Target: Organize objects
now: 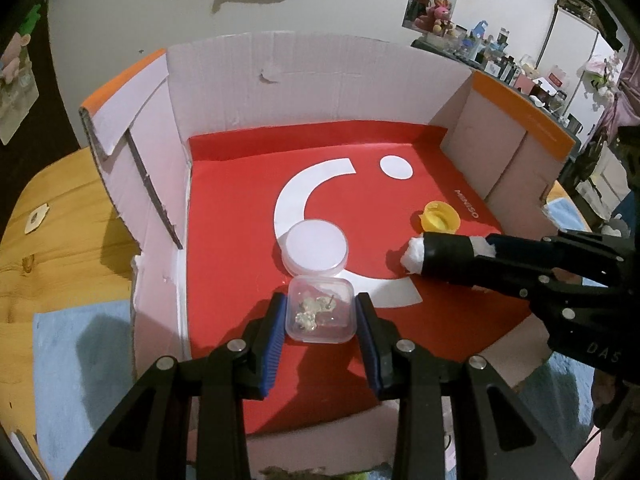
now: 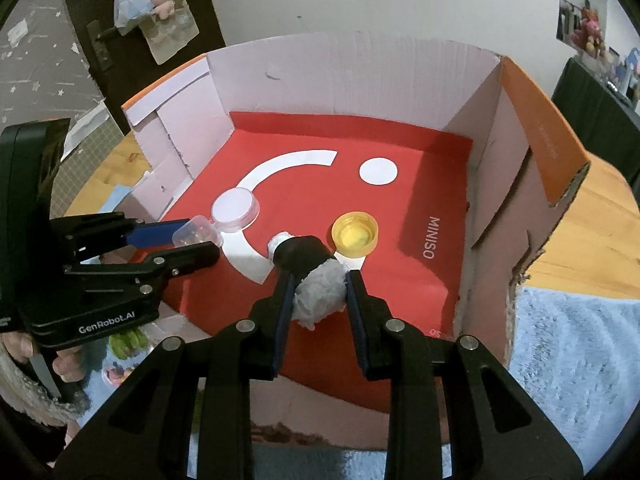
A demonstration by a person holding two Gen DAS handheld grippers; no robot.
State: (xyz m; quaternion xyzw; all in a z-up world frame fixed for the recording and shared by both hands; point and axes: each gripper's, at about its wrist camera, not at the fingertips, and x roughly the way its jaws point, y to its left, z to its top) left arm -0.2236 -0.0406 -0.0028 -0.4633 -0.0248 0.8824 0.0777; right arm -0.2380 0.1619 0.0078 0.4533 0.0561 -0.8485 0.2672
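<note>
Left tongs [image 1: 320, 316] pinching small clear square plastic box [image 1: 320, 310]; right tongs [image 2: 318, 294] clamping white wad with black band [image 2: 316, 280], over red-lined cardboard box [image 1: 224, 80]

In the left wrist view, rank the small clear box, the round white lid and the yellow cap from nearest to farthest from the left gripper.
1. small clear box: between the jaws of the left gripper.
2. round white lid: just beyond the box.
3. yellow cap: farthest, off to the right.
</note>
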